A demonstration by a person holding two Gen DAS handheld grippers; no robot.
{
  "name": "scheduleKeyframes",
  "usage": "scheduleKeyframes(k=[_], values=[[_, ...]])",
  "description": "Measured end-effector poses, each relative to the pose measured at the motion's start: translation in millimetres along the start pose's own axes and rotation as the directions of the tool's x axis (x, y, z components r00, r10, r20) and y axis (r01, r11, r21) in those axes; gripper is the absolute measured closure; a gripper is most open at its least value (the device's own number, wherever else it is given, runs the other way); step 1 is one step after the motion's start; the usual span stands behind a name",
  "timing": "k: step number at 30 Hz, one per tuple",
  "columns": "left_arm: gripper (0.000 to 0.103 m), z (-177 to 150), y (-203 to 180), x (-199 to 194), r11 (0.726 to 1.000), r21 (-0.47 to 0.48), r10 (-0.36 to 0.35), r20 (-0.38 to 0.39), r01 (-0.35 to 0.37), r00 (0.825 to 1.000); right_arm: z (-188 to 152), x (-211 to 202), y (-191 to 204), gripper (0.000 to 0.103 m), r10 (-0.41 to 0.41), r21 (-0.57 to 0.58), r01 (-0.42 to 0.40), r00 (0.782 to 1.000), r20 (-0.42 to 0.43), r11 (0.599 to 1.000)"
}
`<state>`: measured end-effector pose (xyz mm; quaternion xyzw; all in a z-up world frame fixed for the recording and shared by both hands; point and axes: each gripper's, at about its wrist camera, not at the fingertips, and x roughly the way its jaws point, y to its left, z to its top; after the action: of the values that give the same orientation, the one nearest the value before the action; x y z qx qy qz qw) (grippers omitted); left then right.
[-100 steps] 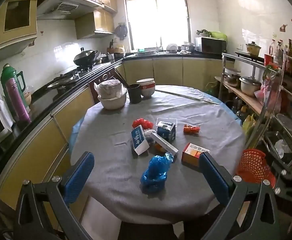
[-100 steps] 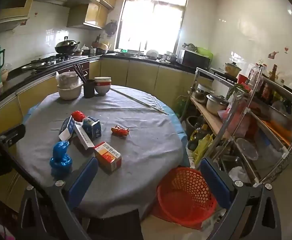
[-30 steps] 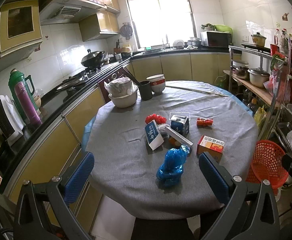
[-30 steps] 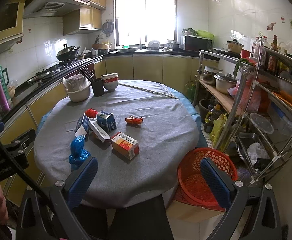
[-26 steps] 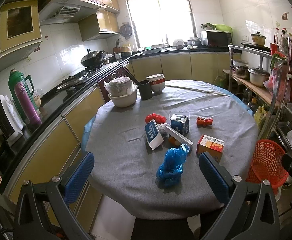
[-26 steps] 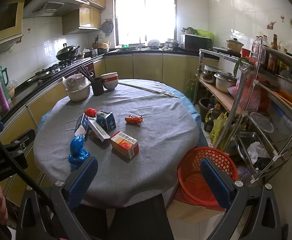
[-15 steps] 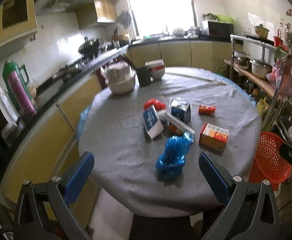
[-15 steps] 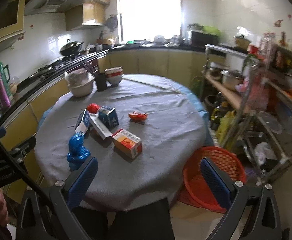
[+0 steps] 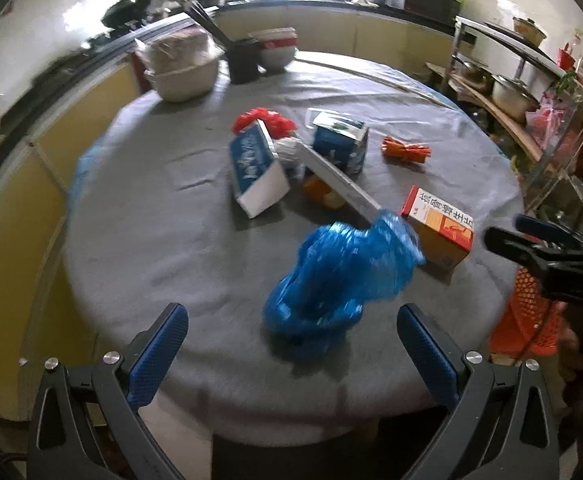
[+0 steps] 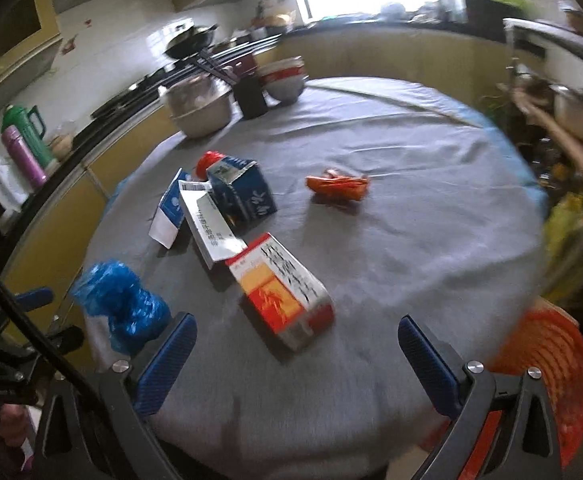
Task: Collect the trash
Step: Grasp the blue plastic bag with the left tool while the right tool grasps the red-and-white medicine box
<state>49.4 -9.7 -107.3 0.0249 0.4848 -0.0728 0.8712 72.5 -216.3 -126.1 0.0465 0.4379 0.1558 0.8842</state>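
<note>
Trash lies on a round grey table [image 9: 139,240]: a crumpled blue plastic bag [image 9: 339,272], an orange and white box [image 9: 439,226], a blue and white carton [image 9: 257,170], a dark blue carton [image 9: 341,142], a red wrapper [image 9: 261,118] and an orange wrapper [image 9: 405,150]. My left gripper [image 9: 291,354] is open just before the blue bag. My right gripper [image 10: 297,356] is open just before the orange box [image 10: 283,290], with the blue bag [image 10: 121,306] to its left. An orange basket [image 10: 547,364] stands below the table at the right.
A covered bowl [image 9: 183,66], a black cup [image 9: 245,64] and stacked bowls [image 9: 275,46] stand at the table's far side. A counter with a stove runs along the left. A metal rack with pots [image 9: 515,96] stands at the right.
Both grippers have moved forward and down toward the table. The blue bag and the orange box now look much larger and closer.
</note>
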Motion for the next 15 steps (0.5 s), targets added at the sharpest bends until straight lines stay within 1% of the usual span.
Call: scheduleKeyframes(k=[3, 6, 8, 9, 10, 11, 13, 15], values=[[0.0, 9.0, -0.3, 16.6, 0.999, -0.013, -0.051, -0.026, 0.051, 0.998, 11.1, 26.5, 2.3, 0.006, 0.019, -0.067, -0.022, 0.999, -0.047, 0.997], [0.0, 15.7, -1.3, 29.3, 0.998, -0.015, -0.057, -0.041, 0.056, 0.998, 15.0, 48.3, 0.9, 0.016, 0.038, -0.11, -0.05, 0.993, -0.11, 0.993], [0.003, 18.2, -1.6, 36.9, 0.999, -0.012, -0.051, -0.05, 0.051, 0.997, 16.1, 61.7, 2.3, 0.034, 0.044, -0.129, -0.064, 0.987, -0.153, 0.99], [0.01, 19.5, -1.0, 40.8, 0.998, -0.014, -0.055, -0.059, 0.054, 0.997, 15.7, 67.6, 2.4, 0.041, 0.048, -0.131, -0.071, 0.984, -0.17, 0.989], [0.019, 20.7, 0.0, 44.3, 0.998, -0.018, -0.06, -0.069, 0.059, 0.996, 14.9, 72.4, 3.1, 0.045, 0.045, -0.132, -0.07, 0.982, -0.183, 0.989], [0.024, 21.7, 1.1, 47.9, 0.998, -0.022, -0.063, -0.08, 0.061, 0.995, 13.9, 74.0, 4.5, 0.047, 0.041, -0.138, -0.066, 0.983, -0.179, 0.988], [0.047, 22.6, 4.2, 55.5, 0.997, -0.037, -0.071, -0.103, 0.068, 0.992, 11.2, 73.3, 4.6, 0.047, 0.054, -0.13, -0.077, 0.984, -0.168, 0.989], [0.056, 23.6, 7.8, 59.1, 0.994, -0.059, -0.094, -0.108, 0.088, 0.99, 8.9, 70.3, 2.2, 0.048, 0.08, -0.097, -0.096, 0.983, -0.165, 0.991]])
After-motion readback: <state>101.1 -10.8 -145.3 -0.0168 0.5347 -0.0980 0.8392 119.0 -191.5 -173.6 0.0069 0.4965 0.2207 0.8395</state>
